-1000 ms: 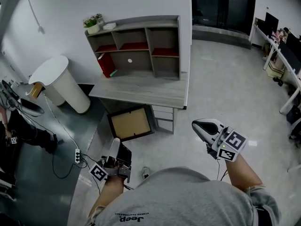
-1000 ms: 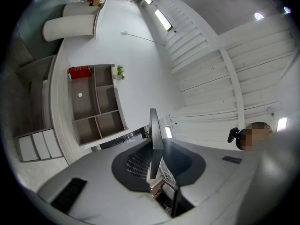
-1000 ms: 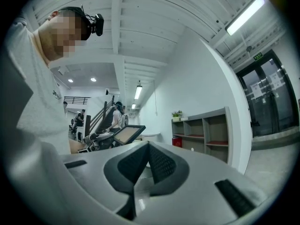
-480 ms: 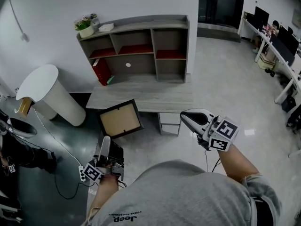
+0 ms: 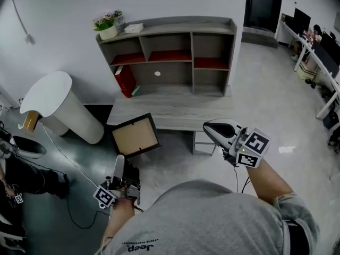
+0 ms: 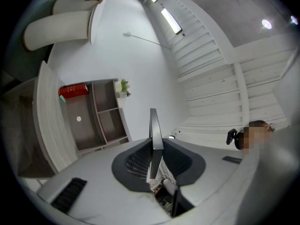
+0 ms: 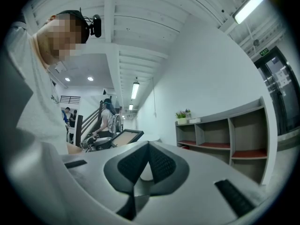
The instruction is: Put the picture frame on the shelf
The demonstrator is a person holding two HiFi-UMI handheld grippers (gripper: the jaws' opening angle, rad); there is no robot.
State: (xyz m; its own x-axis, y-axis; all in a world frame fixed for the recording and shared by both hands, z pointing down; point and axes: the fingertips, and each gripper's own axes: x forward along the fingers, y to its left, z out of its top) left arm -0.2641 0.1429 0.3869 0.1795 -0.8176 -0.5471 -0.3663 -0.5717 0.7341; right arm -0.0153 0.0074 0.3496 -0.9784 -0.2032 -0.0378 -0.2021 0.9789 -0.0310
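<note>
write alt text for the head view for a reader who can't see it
Seen from above, a person's left gripper holds a dark picture frame by its edge in front of a grey shelf unit. The right gripper is shut and empty; a potted plant sits on the shelf top.

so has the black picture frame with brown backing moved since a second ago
Yes. The picture frame, in the left gripper, has come closer to the grey wooden desk, now overlapping its front edge.

Shelf (image 5: 180, 24) bays open; red folder (image 5: 124, 79) lower-left
</note>
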